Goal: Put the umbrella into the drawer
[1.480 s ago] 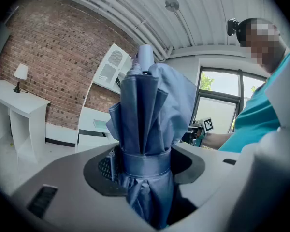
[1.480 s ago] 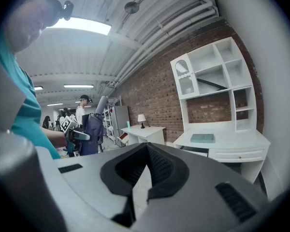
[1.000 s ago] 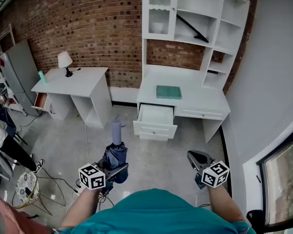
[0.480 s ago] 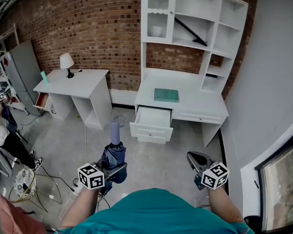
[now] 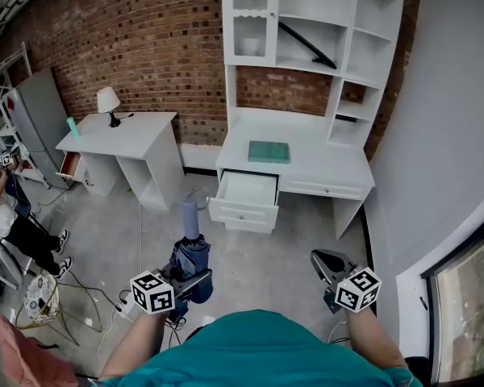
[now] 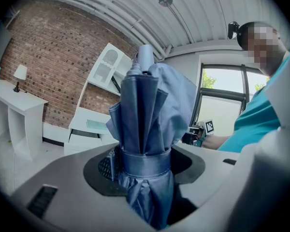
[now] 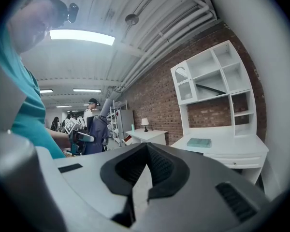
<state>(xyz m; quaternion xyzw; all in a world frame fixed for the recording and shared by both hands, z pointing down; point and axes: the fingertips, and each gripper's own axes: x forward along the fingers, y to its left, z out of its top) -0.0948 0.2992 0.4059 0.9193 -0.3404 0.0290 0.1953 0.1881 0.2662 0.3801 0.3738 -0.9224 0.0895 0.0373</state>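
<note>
A folded blue umbrella stands upright in my left gripper, its grey handle on top. In the left gripper view the jaws are shut on the umbrella at its strap. The white hutch desk ahead has its left drawer pulled open, and I see nothing inside. A teal book lies on the desktop. My right gripper hangs at the lower right, shut with nothing in it. From the right gripper view the umbrella shows far left.
A second white desk with a lamp stands to the left. A person sits at the left edge, near a basket and floor cables. A black rod leans on a hutch shelf. A window fills the lower right.
The hutch desk and its open drawer have shifted left and slightly nearer in the head view. Both grippers keep their pose, with the umbrella still held upright.
</note>
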